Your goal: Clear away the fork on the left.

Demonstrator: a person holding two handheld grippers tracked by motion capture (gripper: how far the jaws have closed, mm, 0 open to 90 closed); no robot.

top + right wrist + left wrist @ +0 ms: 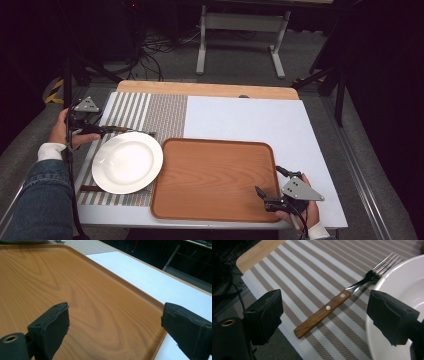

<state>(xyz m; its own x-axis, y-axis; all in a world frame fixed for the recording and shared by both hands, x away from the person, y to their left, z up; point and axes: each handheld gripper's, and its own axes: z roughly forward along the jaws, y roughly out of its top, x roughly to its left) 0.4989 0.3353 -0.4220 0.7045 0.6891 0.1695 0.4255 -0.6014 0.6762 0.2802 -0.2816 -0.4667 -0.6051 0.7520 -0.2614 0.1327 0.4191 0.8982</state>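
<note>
A white plate [127,162] is seen in the high view at about 8 o'clock on the table [240,115], resting on a striped placemat [145,107] with its right edge just beside the left rim of a wooden tray [215,175]. The tray is laid flat toward the 6 o'clock edge of the table, and nothing is seen on it. A fork [117,130] with a wooden handle is laid on the placemat at the plate's 11 o'clock, its prongs pointed toward 3 o'clock and lying close against the plate's far rim.

The left gripper [100,131] is held by the left hand [62,131] at the table's 9 o'clock edge. In the left gripper view its jaws are spread wide and nothing is gripped; the fork [342,303] is seen between them but farther off on the placemat [317,272], with the plate [402,302] at 3 o'clock.

The right gripper [270,182] is held by the right hand [307,212] at about 5 o'clock, over the tray's near right corner. In the right gripper view its jaws are likewise parted and empty, one over the tray [75,290] and the other over the tray's rim and the white table surface [155,282] beyond.
</note>
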